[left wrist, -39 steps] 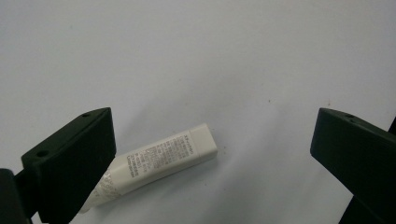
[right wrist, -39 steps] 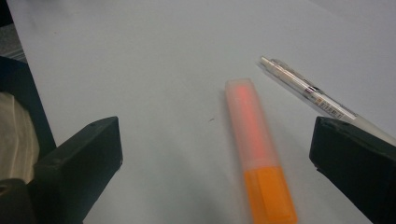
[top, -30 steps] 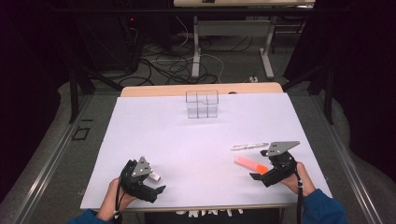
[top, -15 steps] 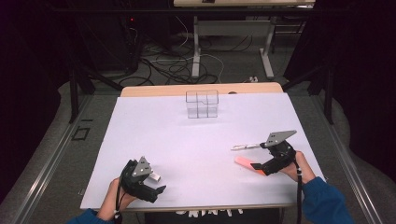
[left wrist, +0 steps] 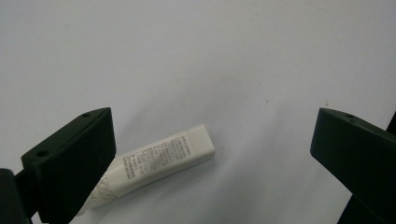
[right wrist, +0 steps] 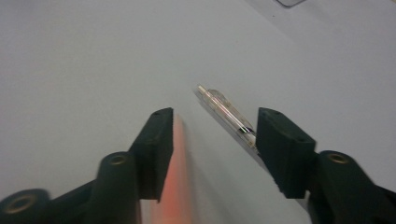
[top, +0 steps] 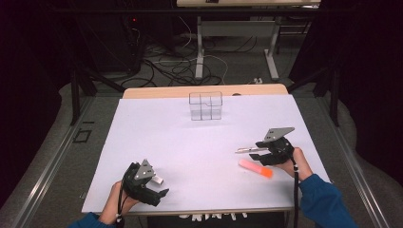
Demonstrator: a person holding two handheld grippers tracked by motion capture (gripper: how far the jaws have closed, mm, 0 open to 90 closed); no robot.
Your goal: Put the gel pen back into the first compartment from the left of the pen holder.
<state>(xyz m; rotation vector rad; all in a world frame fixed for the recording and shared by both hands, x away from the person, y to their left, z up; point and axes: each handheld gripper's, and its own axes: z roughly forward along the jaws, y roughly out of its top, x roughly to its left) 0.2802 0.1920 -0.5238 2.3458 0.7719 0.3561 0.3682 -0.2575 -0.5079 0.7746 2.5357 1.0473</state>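
The right gripper (top: 259, 153), black with a grey three-cornered plate on top, sits near the right edge of the white table surface (top: 190, 142), its jaws pointing toward the left edge. Its jaws have just been closing and now stand about half open, gripping nothing. In the right gripper view, a slim clear plastic pen (right wrist: 226, 112) lies on the surface with its near end passing behind the right-hand jaw, and an orange highlighter marker (right wrist: 175, 177) lies between the jaws, close along the left-hand one; whether either jaw touches these, I cannot tell. In the high view the clear pen (top: 246, 150) sticks out from the jaws toward the middle of the surface, and the orange marker (top: 255, 168) lies just beside the gripper, on the side toward the near edge.

The left gripper (top: 159, 187) rests near the near left corner of the surface, jaws wide open. Between them lies a small white tube with fine printed text (left wrist: 154, 170), flat on the surface, one end behind the left-hand jaw and well apart from the other jaw.

Toward the far edge stands a clear plastic organiser with compartments (top: 206, 106). Beyond the table, a dark room shows cables on the floor (top: 190, 66) and the legs of another table (top: 199, 47).
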